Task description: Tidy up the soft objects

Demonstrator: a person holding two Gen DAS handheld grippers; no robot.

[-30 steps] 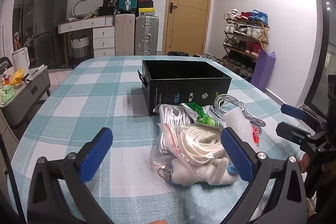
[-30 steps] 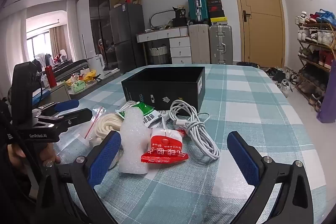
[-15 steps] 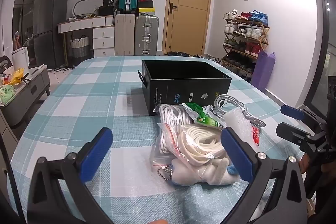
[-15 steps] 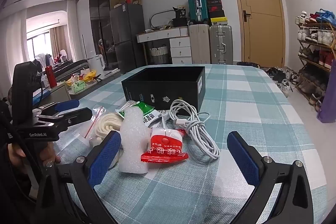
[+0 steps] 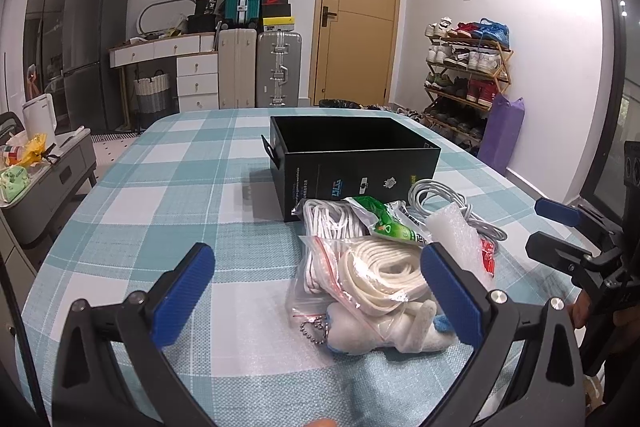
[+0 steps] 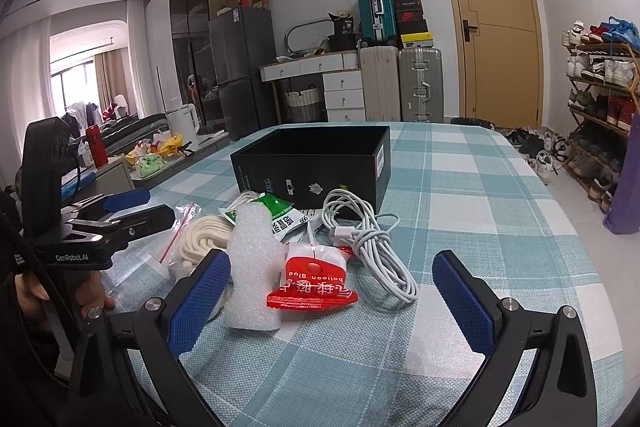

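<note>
**Two spread grippers, one black box, a pile of soft things**

Held low over the checked tablecloth (image 5: pixel 160 187): left gripper (image 5: pixel 318 291), jaws wide apart, nothing between the blue pads. Same for the right gripper (image 6: pixel 332 301): jaws wide apart, gripping nothing, though standing over the near edge of the pile.

Counted on the table: one open black box (image 5: pixel 352 163), upright, interior dark, contents not discernible. Just in front of it, one loose heap of soft items, touching or overlapping each other:

- One clear zip bag of thick white cord (image 5: pixel 376 275), red seal strip along its edge, nearest the left gripper.
- One second bundle of thinner white rope (image 5: pixel 326 223), behind the bag, close to the box wall.
- One white plush toy (image 5: pixel 384 331) with a ball chain, partly under the bag, a bit of blue at its side.
- One green-and-white packet (image 6: pixel 280 213), lying flat near the box.
- One block of white foam wrap (image 6: pixel 252 275), standing upright, just beside the right gripper's left pad.
- One red packet marked "balloon glue" (image 6: pixel 314 285), leaning against the foam.
- One coiled white cable (image 6: pixel 368 243), right end of the heap, touching the box's front corner.

Seven soft items in all, none inside the box as far as visible.

Behind the table: three suitcases, one shoe rack (image 5: pixel 466 75), one door (image 5: pixel 358 11).
</note>
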